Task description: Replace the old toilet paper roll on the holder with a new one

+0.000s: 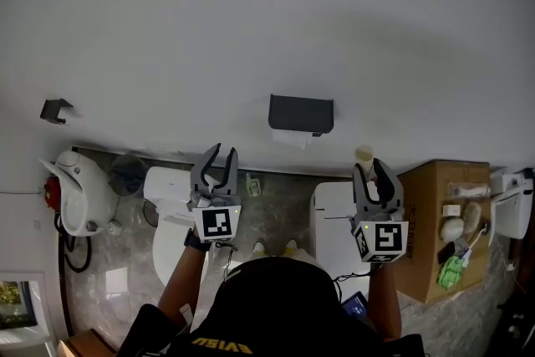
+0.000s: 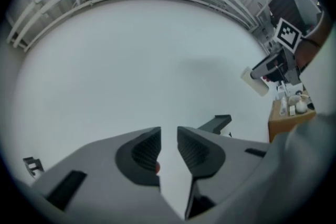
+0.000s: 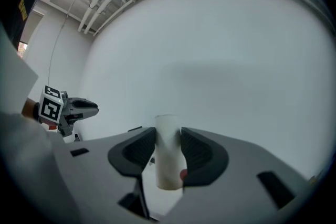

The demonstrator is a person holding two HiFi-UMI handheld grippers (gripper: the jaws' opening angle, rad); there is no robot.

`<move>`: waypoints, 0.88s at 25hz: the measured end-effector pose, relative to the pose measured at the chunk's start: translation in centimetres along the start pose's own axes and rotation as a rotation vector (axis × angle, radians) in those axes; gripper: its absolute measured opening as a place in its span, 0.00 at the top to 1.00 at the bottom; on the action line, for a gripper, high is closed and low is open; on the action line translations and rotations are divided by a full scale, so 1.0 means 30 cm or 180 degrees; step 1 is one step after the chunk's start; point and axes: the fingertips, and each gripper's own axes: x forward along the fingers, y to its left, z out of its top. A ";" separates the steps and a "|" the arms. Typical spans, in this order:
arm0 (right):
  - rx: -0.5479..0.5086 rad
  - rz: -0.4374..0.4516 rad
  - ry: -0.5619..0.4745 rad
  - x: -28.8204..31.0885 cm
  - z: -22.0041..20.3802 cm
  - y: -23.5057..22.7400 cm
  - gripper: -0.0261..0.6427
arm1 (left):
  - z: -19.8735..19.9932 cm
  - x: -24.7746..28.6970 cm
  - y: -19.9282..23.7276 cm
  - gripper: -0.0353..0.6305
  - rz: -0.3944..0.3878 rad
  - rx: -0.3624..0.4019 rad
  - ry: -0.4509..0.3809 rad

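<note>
**Task items.** The tube [image 3: 168, 159], a bare cardboard core, is gripped upright between the pads of the right gripper [image 1: 373, 170]. Both pads are pressed against its sides, and its top end stands clear above the jaws. The tube is held in front of the wall [image 1: 251, 12], to the right of the holder [image 1: 301, 114] and apart from it. The holder, a dark grey box, is fixed to the wall. A white sheet [image 1: 292, 138] is seen hanging at its lower edge. Whether a roll is seated inside cannot be told.

**Left gripper.** The left gripper [image 1: 222, 155] is held up to the left of the holder, apart from it. Its jaws are set with a narrow gap between them and nothing is grasped. Only bare wall is seen through the gap in the left gripper view.

**Markings.** A black-and-white square code is carried on the cube [image 1: 219, 223] of the left gripper, and a similar one on that of the right. Yellow lettering is printed on the black shirt [image 1: 192, 334]; it appears upside down and cannot be read with certainty. Print on the items laid on the box [image 1: 422, 205] is too small to be read.

**Surroundings.** A toilet [image 1: 167, 221] is seen below the left gripper. The box is placed at the right, below the right gripper. A small black hook [image 1: 56, 109] is mounted on the wall at far left.
</note>
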 end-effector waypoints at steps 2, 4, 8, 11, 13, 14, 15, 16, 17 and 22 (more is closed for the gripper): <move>-0.0026 0.0022 -0.0058 0.015 0.030 0.004 0.73 | 0.045 -0.002 0.039 0.87 0.0114 -0.0238 -0.0186; -0.0059 0.0003 -0.0147 0.023 0.071 0.002 0.73 | 0.069 -0.007 0.068 0.91 0.0172 -0.0480 -0.0196; -0.0144 -0.0052 -0.0241 0.009 0.109 -0.016 0.73 | 0.077 -0.023 0.097 0.93 0.0007 -0.1099 -0.0061; -0.0129 -0.0097 -0.0226 0.004 0.112 -0.027 0.73 | 0.063 -0.008 0.113 0.93 -0.0108 -0.1806 -0.0029; -0.0109 -0.0128 -0.0227 0.003 0.119 -0.026 0.73 | 0.053 -0.005 0.129 0.93 -0.0098 -0.1845 0.0018; -0.0114 -0.0146 -0.0239 0.003 0.124 -0.026 0.73 | 0.050 -0.007 0.135 0.93 -0.0102 -0.1787 0.0034; -0.0123 -0.0164 -0.0254 0.001 0.127 -0.027 0.73 | 0.049 -0.010 0.141 0.93 -0.0114 -0.1725 0.0046; -0.0124 -0.0186 -0.0269 -0.002 0.130 -0.030 0.74 | 0.047 -0.013 0.146 0.93 -0.0126 -0.1673 0.0055; -0.0117 -0.0212 -0.0281 -0.006 0.132 -0.033 0.74 | 0.047 -0.018 0.152 0.93 -0.0132 -0.1632 0.0062; -0.0156 -0.0385 -0.0266 -0.044 0.128 -0.078 0.74 | 0.047 -0.061 0.189 0.93 -0.0054 -0.1575 0.0035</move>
